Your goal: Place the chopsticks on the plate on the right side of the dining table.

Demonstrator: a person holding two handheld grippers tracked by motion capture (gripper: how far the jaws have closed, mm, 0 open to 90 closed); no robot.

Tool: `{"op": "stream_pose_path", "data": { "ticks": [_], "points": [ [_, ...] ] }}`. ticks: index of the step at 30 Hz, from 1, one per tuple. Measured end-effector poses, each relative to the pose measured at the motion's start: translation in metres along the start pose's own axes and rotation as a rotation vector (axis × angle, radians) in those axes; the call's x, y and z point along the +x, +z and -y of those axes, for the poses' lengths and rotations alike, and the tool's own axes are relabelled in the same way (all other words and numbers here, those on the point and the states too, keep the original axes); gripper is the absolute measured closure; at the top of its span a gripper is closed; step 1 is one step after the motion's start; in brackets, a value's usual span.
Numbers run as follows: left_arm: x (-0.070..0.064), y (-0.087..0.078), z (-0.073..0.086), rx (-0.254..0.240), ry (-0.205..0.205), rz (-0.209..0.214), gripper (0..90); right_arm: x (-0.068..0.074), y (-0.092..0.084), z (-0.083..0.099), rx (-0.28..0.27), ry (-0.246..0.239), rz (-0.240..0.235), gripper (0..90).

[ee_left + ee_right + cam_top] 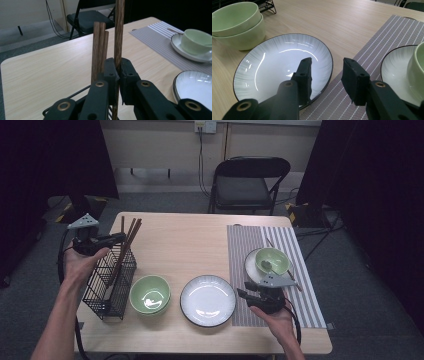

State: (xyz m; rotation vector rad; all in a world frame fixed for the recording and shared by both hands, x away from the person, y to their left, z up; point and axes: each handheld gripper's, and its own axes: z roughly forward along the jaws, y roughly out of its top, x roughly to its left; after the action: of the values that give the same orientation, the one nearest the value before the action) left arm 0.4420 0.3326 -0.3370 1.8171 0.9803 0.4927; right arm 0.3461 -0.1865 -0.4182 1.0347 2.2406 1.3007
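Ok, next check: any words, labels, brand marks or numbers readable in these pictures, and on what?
None can be read.
The bowls, plate, striped mat, wire rack and chopsticks bear no print that I can see.
The wall socket plate behind the chair is too small to show any marking.

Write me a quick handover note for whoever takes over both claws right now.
Left claw: shut on one chopstick, which stands upright beside the other chopsticks in the wire rack.
Right claw: open, holding nothing, above the edge of the white plate and the striped mat.
Done: one place looks set on the mat, a green bowl on a small plate.
Left, probably: lift the chopstick out and lay it on the mat; the stacked bowls and white plate are still off the mat.
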Motion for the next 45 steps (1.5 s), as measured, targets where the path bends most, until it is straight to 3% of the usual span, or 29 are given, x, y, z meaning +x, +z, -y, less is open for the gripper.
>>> {"op": "stream_pose_path", "data": {
  "ticks": [5, 19, 32, 40, 45],
  "points": [
    [0.000, -0.003, -0.001, -0.018, -0.007, -0.009, 85.2, 0.000, 0.000, 0.000, 0.002, 0.001, 0.003, 59.4],
    [-0.003, -0.021, -0.010, -0.110, -0.043, 0.025, 85.3, -0.002, 0.001, 0.000, 0.005, 0.024, 0.003, 53.5],
    [-0.007, -0.037, -0.022, -0.162, -0.023, 0.031, 85.3, -0.004, 0.004, 0.002, 0.017, 0.063, -0.031, 48.5],
    [-0.016, -0.045, -0.035, -0.203, -0.015, 0.048, 85.3, -0.004, 0.005, 0.000, 0.013, 0.062, -0.036, 47.5],
    [-0.022, -0.050, -0.045, -0.227, 0.012, 0.059, 85.3, -0.003, 0.004, 0.000, 0.010, 0.050, -0.021, 45.6]
  ]
}}
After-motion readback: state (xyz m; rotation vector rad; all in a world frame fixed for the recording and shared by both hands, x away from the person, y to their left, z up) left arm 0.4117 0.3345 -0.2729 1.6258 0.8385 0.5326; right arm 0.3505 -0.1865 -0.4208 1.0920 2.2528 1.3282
